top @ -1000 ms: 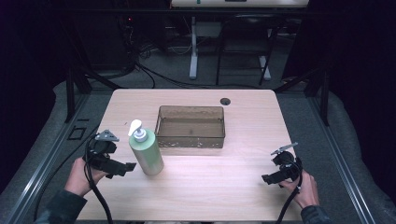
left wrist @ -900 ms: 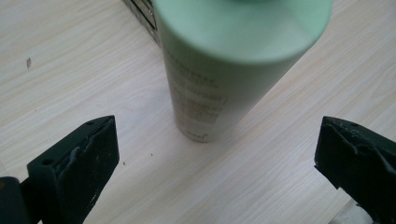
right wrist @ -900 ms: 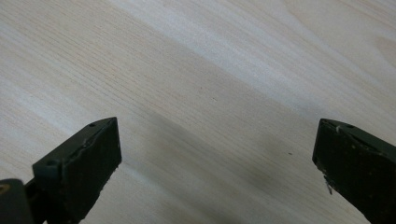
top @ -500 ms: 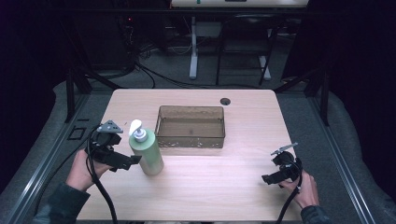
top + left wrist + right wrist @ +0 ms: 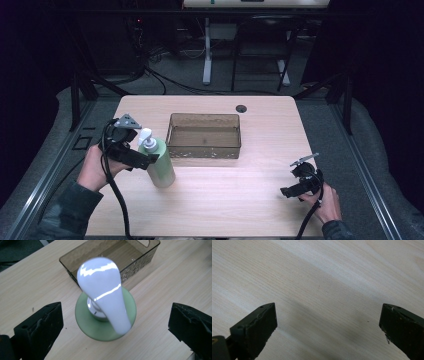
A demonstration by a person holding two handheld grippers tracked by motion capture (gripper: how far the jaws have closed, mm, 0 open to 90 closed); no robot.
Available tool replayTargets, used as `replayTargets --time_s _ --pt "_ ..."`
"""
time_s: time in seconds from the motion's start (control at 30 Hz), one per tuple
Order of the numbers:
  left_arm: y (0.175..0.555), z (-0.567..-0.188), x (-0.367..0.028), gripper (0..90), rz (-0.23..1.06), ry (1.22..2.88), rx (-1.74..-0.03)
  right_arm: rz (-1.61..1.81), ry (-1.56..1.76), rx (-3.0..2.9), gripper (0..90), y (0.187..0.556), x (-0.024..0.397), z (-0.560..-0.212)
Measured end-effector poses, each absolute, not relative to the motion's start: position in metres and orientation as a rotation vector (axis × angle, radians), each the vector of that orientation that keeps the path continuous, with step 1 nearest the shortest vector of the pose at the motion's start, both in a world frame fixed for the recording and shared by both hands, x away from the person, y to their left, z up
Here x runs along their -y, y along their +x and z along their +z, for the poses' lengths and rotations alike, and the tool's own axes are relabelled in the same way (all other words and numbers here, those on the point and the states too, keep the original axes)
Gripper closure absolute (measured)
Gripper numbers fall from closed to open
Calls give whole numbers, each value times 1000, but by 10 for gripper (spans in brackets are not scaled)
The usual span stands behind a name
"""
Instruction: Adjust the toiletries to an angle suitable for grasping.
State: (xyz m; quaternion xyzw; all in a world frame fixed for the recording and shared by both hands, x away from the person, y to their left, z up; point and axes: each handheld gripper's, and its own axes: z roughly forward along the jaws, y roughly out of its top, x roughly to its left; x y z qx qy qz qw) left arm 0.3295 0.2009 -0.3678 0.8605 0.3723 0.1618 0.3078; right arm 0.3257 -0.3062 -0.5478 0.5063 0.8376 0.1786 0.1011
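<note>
The left gripper [image 5: 115, 332] is open, its jaws wide on both sides of the green soap bottle [image 5: 161, 167] and not touching it. The bottle stands upright on the wooden tabletop [image 5: 225, 200], and its white pump head [image 5: 103, 292] is seen from above in the left gripper view. Just beside the bottle is a brown transparent bin [image 5: 204, 135]. The right gripper [image 5: 289, 190] is open too, low over bare tabletop, well apart from the bottle.

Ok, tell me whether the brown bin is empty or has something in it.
Empty. The high view shows the bin with a bare bottom, and the left gripper view shows nothing in its visible part behind the soap bottle.
</note>
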Motion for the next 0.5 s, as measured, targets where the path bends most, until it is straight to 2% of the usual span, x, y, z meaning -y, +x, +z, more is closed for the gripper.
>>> replayTargets --time_s 0.2,0.5 --pt "338 -362 -194 20 450 2281 -982 531 1500 -2475 13 326 306 -548" --pt "347 -360 -187 159 458 2295 -974 526 1496 -2476 17 326 307 -548"
